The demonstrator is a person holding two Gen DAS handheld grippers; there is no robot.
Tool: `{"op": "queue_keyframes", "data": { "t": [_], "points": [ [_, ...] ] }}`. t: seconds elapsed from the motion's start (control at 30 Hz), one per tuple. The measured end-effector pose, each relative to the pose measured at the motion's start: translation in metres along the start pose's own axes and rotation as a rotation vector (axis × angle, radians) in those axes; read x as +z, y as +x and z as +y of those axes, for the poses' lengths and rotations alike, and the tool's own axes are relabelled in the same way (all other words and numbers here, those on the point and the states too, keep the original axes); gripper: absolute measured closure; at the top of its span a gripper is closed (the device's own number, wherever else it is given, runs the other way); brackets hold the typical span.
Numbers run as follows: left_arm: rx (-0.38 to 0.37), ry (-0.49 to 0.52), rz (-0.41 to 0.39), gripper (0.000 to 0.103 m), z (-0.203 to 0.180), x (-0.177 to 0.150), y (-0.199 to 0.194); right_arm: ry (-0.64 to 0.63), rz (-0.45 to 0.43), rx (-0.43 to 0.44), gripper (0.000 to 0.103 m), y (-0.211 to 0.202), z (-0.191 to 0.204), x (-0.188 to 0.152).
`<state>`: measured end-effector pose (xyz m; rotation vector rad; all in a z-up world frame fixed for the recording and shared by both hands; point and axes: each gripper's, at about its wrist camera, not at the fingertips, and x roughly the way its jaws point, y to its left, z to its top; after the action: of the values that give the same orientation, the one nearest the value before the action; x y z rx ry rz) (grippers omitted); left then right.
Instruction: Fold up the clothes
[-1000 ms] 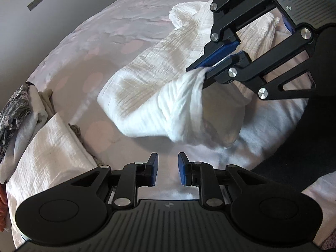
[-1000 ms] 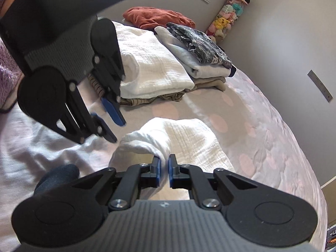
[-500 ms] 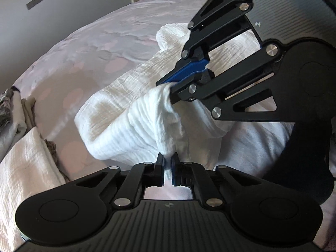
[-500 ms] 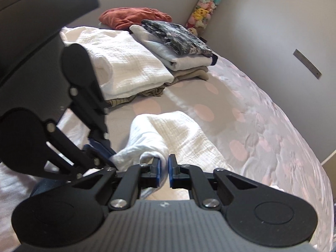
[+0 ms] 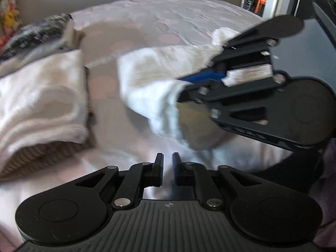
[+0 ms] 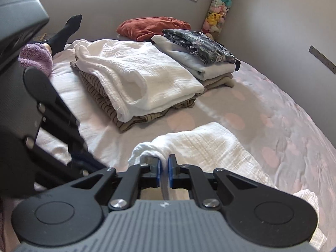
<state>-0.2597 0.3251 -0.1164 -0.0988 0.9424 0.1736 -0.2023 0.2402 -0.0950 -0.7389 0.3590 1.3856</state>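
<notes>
A white crinkled garment [image 6: 212, 145] lies partly folded on the pink spotted bedspread [image 6: 289, 130]. My right gripper [image 6: 164, 168] is shut on a bunched fold of this garment; it also shows in the blurred left wrist view [image 5: 184, 84], gripping the cloth [image 5: 155, 79]. My left gripper [image 5: 167, 168] is open a little with nothing between its pads, just below and to the left of the held fold. In the right wrist view the left gripper's body fills the lower left, its fingertips hidden.
A folded white garment on striped cloth [image 6: 136, 79] sits beyond the grippers. Behind it is a stack with a dark patterned garment [image 6: 197, 42] and a rust-red one [image 6: 151, 26]. A person's sock foot [image 6: 63, 31] lies at left. Plush toys [image 6: 218, 10] stand in the corner.
My left gripper was shut on the white garment's fold half a second ago; it has let go, opened a little and swung left. The right gripper keeps its hold.
</notes>
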Motion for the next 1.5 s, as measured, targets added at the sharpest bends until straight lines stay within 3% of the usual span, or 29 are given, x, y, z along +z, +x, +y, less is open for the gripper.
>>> {"op": "queue_keyframes", "data": {
  "t": [0.03, 0.07, 0.2, 0.3, 0.4, 0.47, 0.5, 0.6, 0.7, 1.03, 1.17, 1.3, 1.37, 1.5],
  "points": [
    [0.005, 0.017, -0.004, 0.066, 0.0, 0.002, 0.002, 0.003, -0.004, -0.006, 0.095, -0.001, 0.0, 0.0],
    [0.01, 0.034, -0.008, 0.06, 0.001, 0.004, 0.005, 0.005, -0.008, -0.015, 0.095, -0.003, -0.001, 0.0],
    [0.029, 0.103, -0.025, 0.058, 0.002, 0.011, 0.015, 0.027, -0.03, -0.051, 0.095, -0.013, -0.016, 0.001],
    [0.044, 0.155, -0.038, 0.06, 0.003, 0.016, 0.022, 0.057, -0.041, -0.067, 0.094, -0.019, -0.031, 0.003],
    [0.026, 0.183, -0.051, 0.073, 0.002, 0.022, 0.029, 0.067, -0.042, -0.074, 0.094, -0.021, -0.037, 0.005],
    [-0.003, 0.173, -0.046, 0.087, 0.002, 0.024, 0.032, 0.066, -0.042, -0.076, 0.094, -0.021, -0.039, 0.006],
    [-0.015, 0.166, -0.042, 0.098, 0.001, 0.023, 0.031, 0.064, -0.041, -0.081, 0.094, -0.02, -0.04, 0.006],
    [-0.047, 0.139, -0.033, 0.102, -0.002, 0.016, 0.023, 0.068, -0.045, -0.091, 0.094, -0.019, -0.044, 0.008],
    [-0.082, 0.094, -0.066, 0.102, -0.004, 0.006, 0.009, 0.074, -0.055, -0.086, 0.094, -0.017, -0.046, 0.013],
    [-0.148, -0.2, -0.035, 0.102, 0.006, -0.025, 0.001, 0.086, -0.016, 0.063, 0.094, -0.002, -0.021, 0.005],
    [-0.147, -0.286, -0.022, 0.102, 0.019, -0.037, -0.007, 0.08, 0.011, 0.107, 0.086, 0.004, -0.007, -0.004],
    [-0.128, -0.289, -0.021, 0.095, 0.022, -0.039, -0.023, 0.1, 0.005, 0.132, 0.062, -0.004, -0.007, -0.013],
    [-0.106, -0.291, -0.023, 0.089, 0.024, -0.04, -0.032, 0.109, 0.002, 0.14, 0.057, -0.014, -0.01, -0.021],
    [-0.058, -0.307, -0.06, 0.086, 0.032, -0.035, -0.046, 0.143, 0.032, 0.098, 0.052, -0.031, -0.024, -0.045]
  ]
}}
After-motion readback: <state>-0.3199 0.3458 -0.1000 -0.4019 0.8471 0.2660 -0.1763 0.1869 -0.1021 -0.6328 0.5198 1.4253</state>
